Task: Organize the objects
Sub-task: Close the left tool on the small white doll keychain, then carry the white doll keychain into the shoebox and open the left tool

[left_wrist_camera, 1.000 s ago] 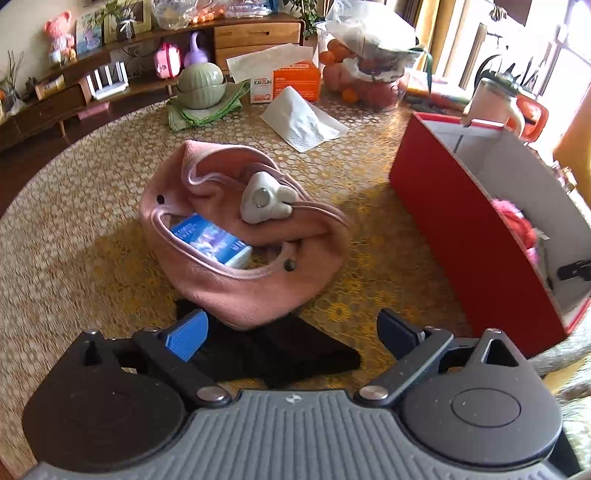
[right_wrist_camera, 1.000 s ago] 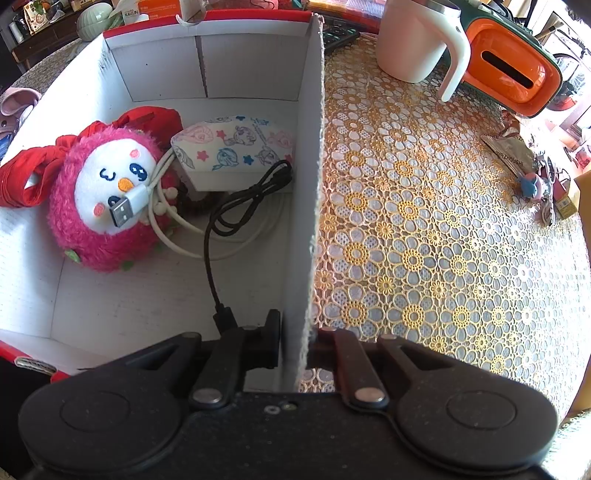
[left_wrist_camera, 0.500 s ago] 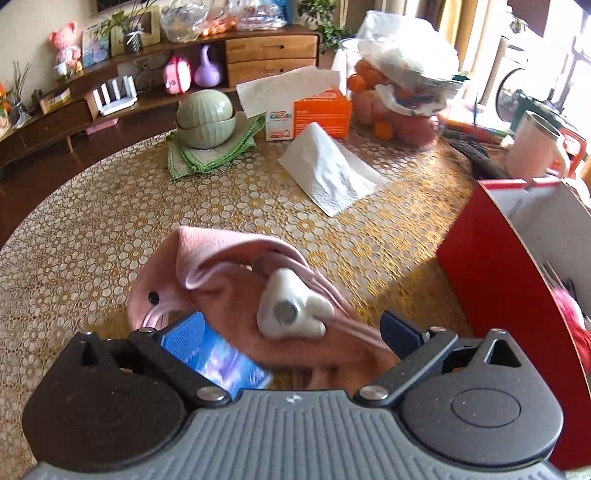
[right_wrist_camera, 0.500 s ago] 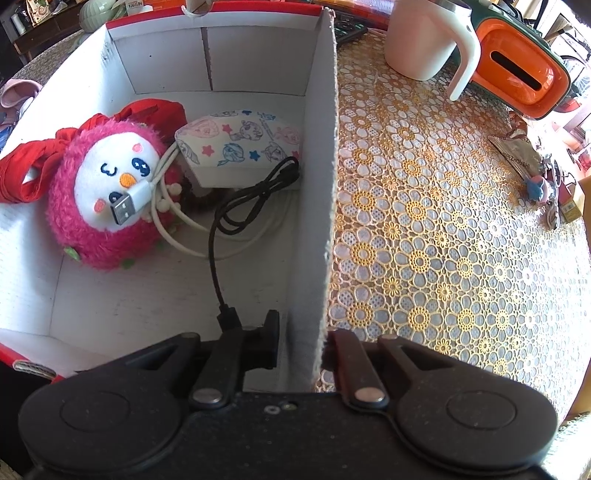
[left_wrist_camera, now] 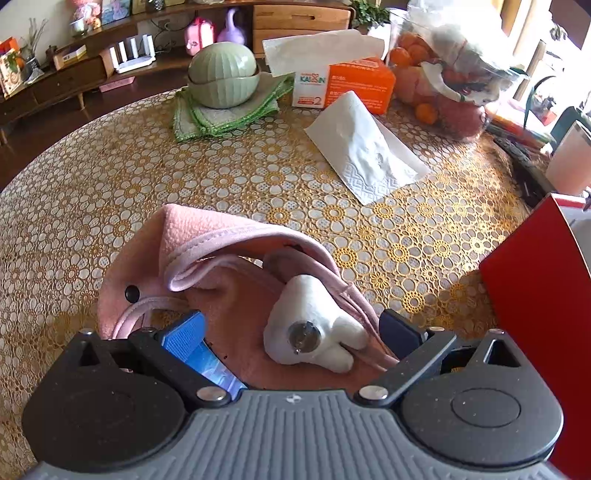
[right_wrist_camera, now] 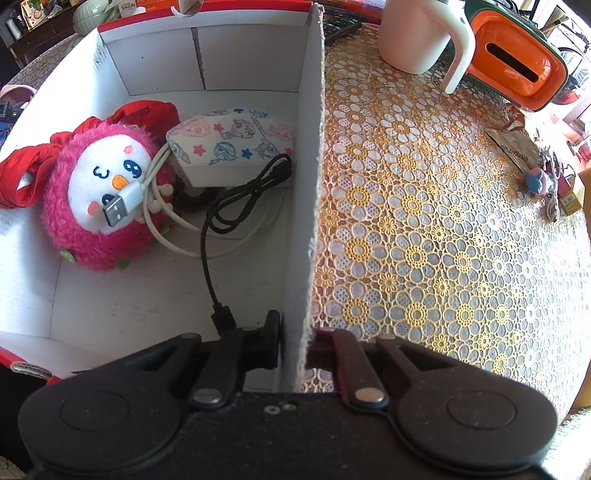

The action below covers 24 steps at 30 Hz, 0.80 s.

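In the left wrist view my left gripper [left_wrist_camera: 291,326] is open, its jaws on either side of a crumpled pink cloth pouch [left_wrist_camera: 207,258] on the table. A white tooth-shaped charm [left_wrist_camera: 314,332] lies on the pouch between the fingers, and a blue packet [left_wrist_camera: 207,362] shows by the left finger. In the right wrist view my right gripper [right_wrist_camera: 295,339] is shut on the right wall [right_wrist_camera: 308,192] of the red and white box. Inside the box lie a pink plush toy [right_wrist_camera: 99,195], a patterned pouch [right_wrist_camera: 232,144], a white cable [right_wrist_camera: 159,206] and a black cable [right_wrist_camera: 236,206].
The box's red outer wall [left_wrist_camera: 535,314] stands to the right of the left gripper. A tissue [left_wrist_camera: 365,147], an orange tissue box [left_wrist_camera: 354,81], green bowls [left_wrist_camera: 221,74] on cloths and a fruit bag [left_wrist_camera: 450,74] sit at the back. A white mug [right_wrist_camera: 417,33] and orange container [right_wrist_camera: 517,62] stand beyond the box.
My left gripper has moved forward over the pink pouch, which now lies between its open fingers. The right gripper stays clamped on the box wall, nearly still.
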Motion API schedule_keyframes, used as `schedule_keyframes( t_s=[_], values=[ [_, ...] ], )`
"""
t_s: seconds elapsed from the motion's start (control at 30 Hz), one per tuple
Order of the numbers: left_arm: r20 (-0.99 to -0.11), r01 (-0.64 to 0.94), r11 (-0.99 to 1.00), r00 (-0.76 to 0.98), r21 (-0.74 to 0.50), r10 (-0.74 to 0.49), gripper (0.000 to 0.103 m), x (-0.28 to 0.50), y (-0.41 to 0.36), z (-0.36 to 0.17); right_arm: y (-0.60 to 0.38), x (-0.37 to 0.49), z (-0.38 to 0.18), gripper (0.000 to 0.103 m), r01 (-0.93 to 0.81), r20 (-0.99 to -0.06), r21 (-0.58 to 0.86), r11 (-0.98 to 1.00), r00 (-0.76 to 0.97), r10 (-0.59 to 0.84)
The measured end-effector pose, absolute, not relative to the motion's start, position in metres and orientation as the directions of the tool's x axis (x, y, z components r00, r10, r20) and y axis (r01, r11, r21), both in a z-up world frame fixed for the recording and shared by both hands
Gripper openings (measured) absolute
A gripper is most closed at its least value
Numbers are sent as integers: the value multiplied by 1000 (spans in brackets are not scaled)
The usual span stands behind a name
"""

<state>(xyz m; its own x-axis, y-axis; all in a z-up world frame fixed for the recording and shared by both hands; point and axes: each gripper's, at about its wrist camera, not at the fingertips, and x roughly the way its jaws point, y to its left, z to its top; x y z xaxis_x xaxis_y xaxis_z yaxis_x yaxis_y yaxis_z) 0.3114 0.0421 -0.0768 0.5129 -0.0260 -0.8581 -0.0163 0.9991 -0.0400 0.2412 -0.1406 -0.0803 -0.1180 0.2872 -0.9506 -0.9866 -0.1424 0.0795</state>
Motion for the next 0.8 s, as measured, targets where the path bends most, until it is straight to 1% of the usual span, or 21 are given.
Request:
schedule_keyframes(
  t_s=[0.03,0.07,0.1,0.2,0.4,0.67,0.8],
  values=[
    [-859,-20,999,512,-50,-33,91,312,43,-77,-141,241,-79,5,-987,-949,82,-140,-120,292],
    [-858,-25,998,512,-57,-36,79,313,43,-77,-141,241,-78,5,-987,-947,82,-138,-120,297],
    [-859,-27,998,510,-65,-43,70,313,44,-77,-141,240,-77,5,-987,-946,81,-138,-120,301],
    [-858,-10,996,509,-90,-72,57,312,41,-76,-140,240,-74,5,-987,-944,80,-136,-119,309],
    [-849,-7,998,525,-68,-54,50,306,36,-70,-138,243,-70,5,-989,-940,80,-127,-117,320],
    [-838,-10,998,543,-66,-50,50,283,42,-37,-135,242,-72,5,-990,-928,83,-112,-117,353],
    [-833,31,998,549,-54,-62,50,268,35,-16,-133,243,-73,5,-991,-927,78,-112,-114,358]
  ],
)
